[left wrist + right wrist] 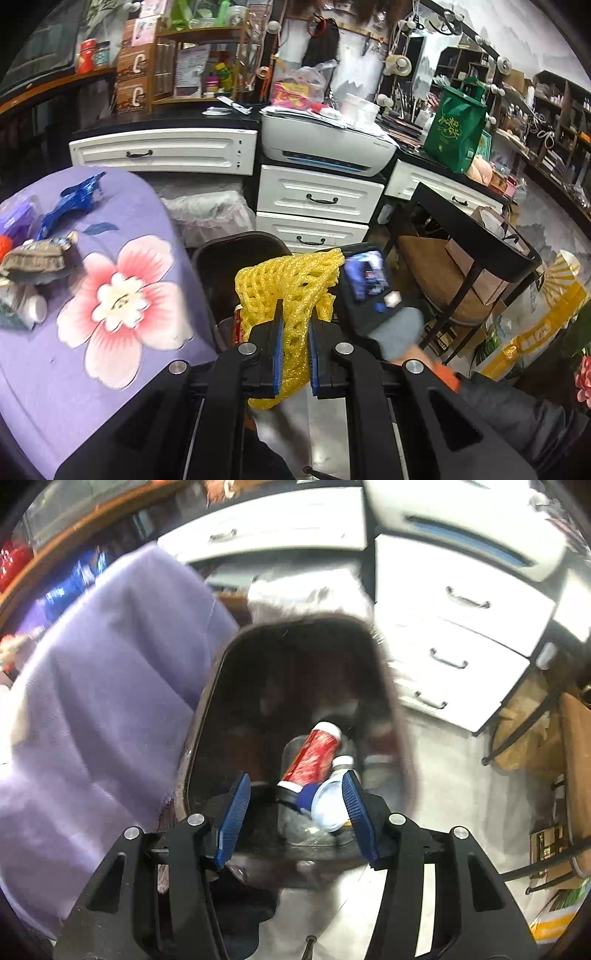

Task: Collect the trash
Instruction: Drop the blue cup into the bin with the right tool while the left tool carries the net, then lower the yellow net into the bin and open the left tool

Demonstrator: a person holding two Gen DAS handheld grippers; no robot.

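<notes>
My left gripper (pixel 295 325) is shut on a yellow foam fruit net (pixel 291 284) and holds it over the dark trash bin (pixel 221 258) beside the table. My right gripper (pixel 297 794) is open and empty above the same bin (pixel 207 709). In the bin lie a red tube-shaped can (pixel 314 757), a small white bottle (pixel 341 764) and a white lid (pixel 328 805). On the purple flowered tablecloth (pixel 122 295) remain a blue wrapper (pixel 70 206), a crumpled grey-brown wrapper (pixel 35 258) and a white bottle (pixel 33 308). The right gripper's body (pixel 369 288) shows in the left wrist view.
White drawers (pixel 317 199) and a printer (pixel 325 144) stand behind the bin. A black side table (pixel 476 243) with cardboard under it is to the right. A white-lined basket (pixel 210 214) sits behind the bin. The purple cloth hangs at the bin's left (pixel 103 701).
</notes>
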